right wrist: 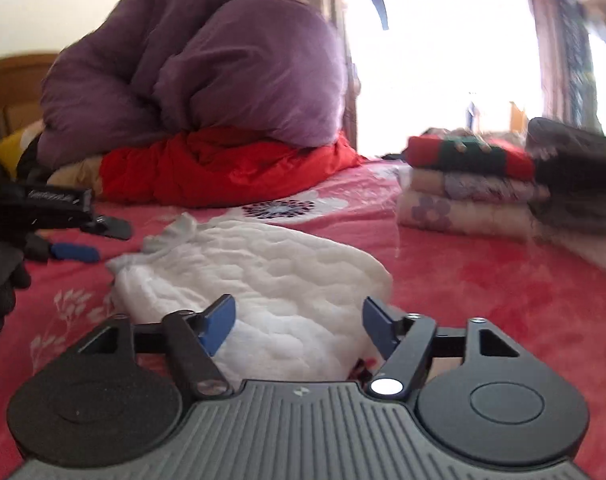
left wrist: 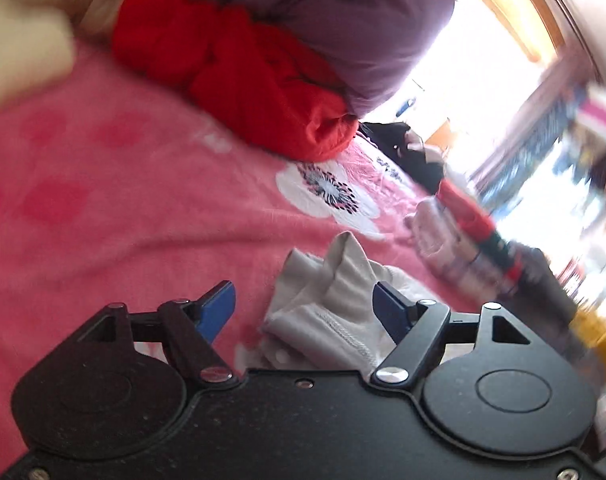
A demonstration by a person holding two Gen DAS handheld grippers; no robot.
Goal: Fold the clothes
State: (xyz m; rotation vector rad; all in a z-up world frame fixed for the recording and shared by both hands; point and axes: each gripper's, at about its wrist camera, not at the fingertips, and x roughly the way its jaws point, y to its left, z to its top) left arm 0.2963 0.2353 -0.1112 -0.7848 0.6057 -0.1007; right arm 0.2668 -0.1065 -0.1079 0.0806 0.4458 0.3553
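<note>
Garment: white quilted garment (right wrist: 263, 276) lies on the bed (right wrist: 483, 300), long axis running near-right to far-left.
Left gripper (left wrist: 305, 308): spread, above its crumpled end.
Right gripper (right wrist: 299, 320): spread, empty.

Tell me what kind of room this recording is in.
Most likely a bedroom: a pink floral bedsheet, a bunched purple duvet against a wooden headboard, and folded clothes stacked beside a bright window.

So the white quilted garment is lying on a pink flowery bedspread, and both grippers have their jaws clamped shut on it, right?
Not quite. The white quilted garment does lie on the pink flowery bedspread, but neither gripper is clamped: the right gripper in the right wrist view and the left gripper in the left wrist view both stand with jaws wide apart, gripping nothing.
</note>
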